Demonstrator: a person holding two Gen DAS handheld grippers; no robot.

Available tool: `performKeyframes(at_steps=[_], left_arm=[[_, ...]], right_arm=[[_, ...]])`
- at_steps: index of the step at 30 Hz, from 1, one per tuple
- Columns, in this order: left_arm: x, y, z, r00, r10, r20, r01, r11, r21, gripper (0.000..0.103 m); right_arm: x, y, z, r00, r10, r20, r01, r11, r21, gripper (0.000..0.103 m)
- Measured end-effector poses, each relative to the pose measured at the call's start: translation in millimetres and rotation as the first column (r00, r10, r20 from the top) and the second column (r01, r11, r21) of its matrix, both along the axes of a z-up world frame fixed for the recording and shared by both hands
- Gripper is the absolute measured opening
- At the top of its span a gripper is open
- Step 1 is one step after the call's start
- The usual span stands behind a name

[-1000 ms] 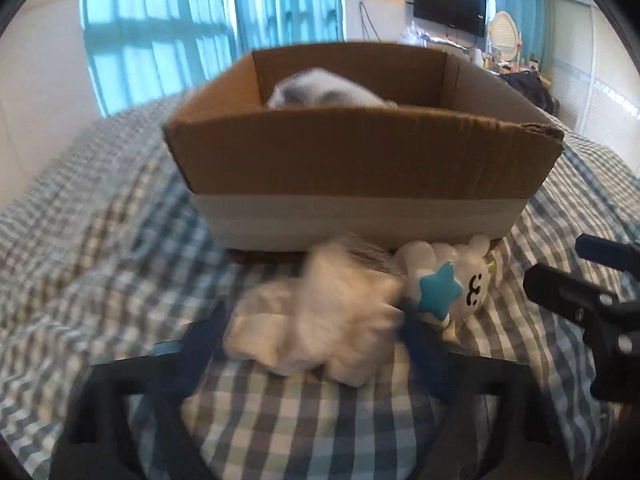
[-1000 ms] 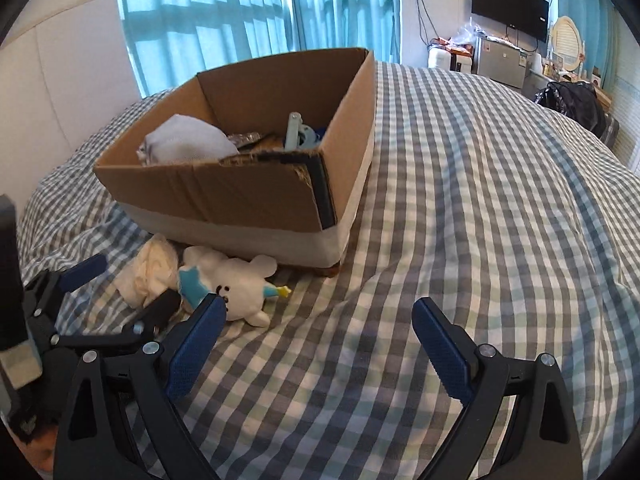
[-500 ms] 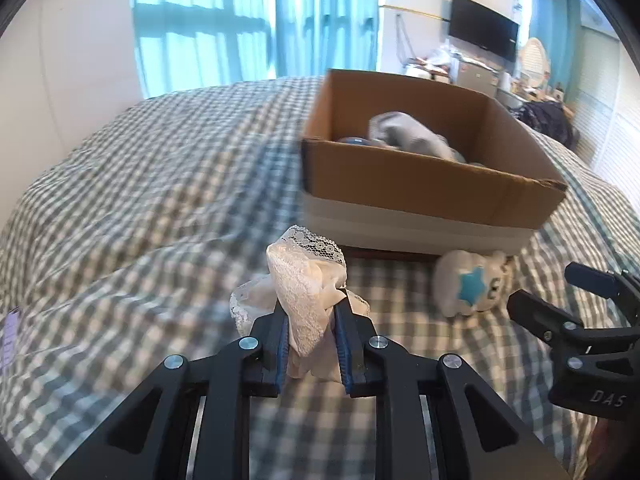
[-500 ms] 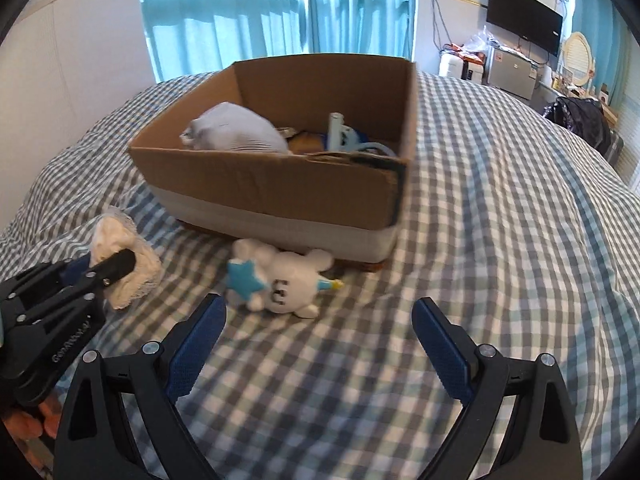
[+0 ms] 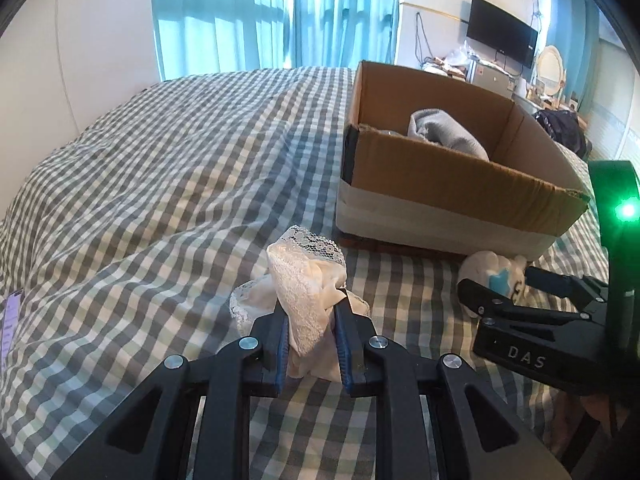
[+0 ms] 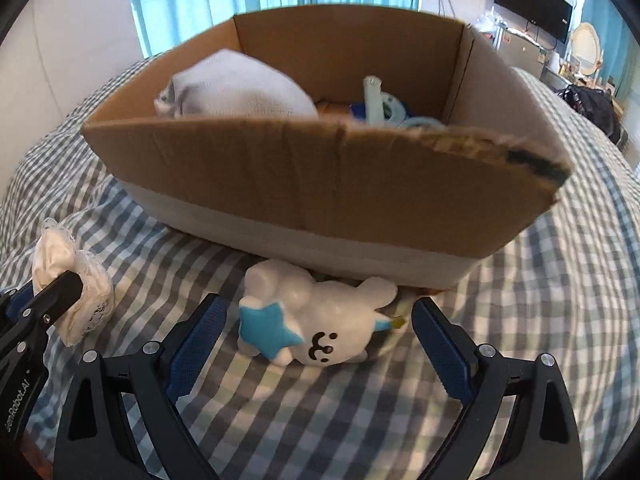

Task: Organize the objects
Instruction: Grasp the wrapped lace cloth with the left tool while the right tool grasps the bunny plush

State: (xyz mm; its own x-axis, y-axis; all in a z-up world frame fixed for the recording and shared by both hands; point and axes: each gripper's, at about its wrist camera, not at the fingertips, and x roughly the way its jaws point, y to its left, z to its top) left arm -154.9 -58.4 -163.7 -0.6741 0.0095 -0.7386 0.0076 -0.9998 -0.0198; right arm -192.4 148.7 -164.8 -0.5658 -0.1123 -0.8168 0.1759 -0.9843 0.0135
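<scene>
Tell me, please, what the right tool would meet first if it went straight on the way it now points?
Most likely the white plush toy, which lies on the checked bedspread between the open fingers of the right tool. Right behind it stands the cardboard box. How far ahead the toy lies is hard to judge.

Both grippers are black with blue-padded jaws, silver screws, and white "DAS" lettering.

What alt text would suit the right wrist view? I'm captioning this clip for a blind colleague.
The open right gripper frames a white plush toy with a blue star, lying on a checked bedspread against a cardboard box holding a grey cloth bundle. At left, the left gripper pinches a white lace cloth.
</scene>
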Motion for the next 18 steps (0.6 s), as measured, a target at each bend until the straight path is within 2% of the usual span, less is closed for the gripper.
performKeyframes(at_steps=[9, 18], left_arm=[[10.3, 8.0, 3.3, 1.000, -0.001, 0.011, 0.001, 1.000, 0.006, 0.020], [40.3, 29.9, 30.1, 1.000, -0.017, -0.020, 0.017, 1.000, 0.011, 0.020]], right_arm=[[35.6, 17.2, 16.3, 0.998, 0.045, -0.049, -0.047, 0.998, -0.031, 0.084], [85.2, 27.9, 59.0, 0.990, 0.077, -0.117, -0.086, 0.994, -0.066, 0.084]])
